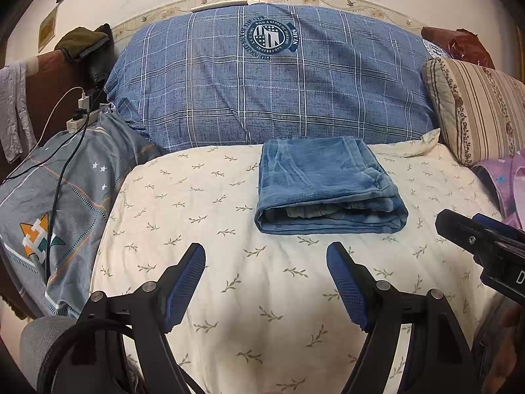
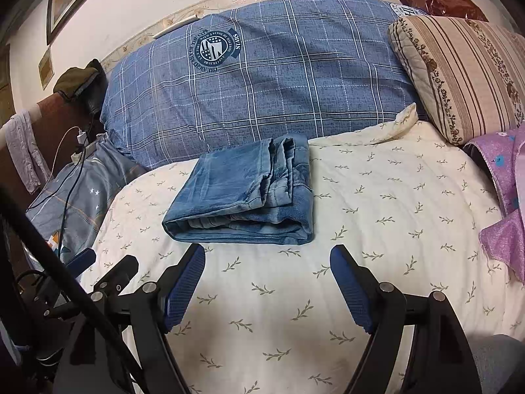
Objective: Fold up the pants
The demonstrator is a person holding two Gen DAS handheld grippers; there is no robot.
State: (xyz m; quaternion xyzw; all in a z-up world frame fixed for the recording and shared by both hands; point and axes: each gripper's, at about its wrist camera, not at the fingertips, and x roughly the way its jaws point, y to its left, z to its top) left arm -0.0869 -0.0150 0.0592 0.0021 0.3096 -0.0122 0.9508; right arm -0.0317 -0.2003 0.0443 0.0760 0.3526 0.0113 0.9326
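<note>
A pair of blue denim pants (image 1: 329,185) lies folded into a thick, compact rectangle on a bed covered with a cream quilt (image 1: 229,295) printed with small leaf sprigs. The bundle sits toward the far side of the quilt, just in front of a large blue plaid pillow (image 1: 262,78) that rests against the wall. In the left wrist view, the left claw (image 1: 265,256) hovers over bare quilt with its blue-padded fingers spread wide and holding nothing; the pants lie ahead of it and slightly to the right, close to the fingertips but not touching. In the right wrist view, the right claw (image 2: 267,257) is likewise spread wide and empty, with the pants (image 2: 244,193) just beyond its fingertips and a little to the left. Each claw shows at the edge of the other's view. A striped floral cushion (image 2: 459,75) stands at the right, and a grey patterned cloth (image 1: 59,216) with charging cables lies at the left.
</note>
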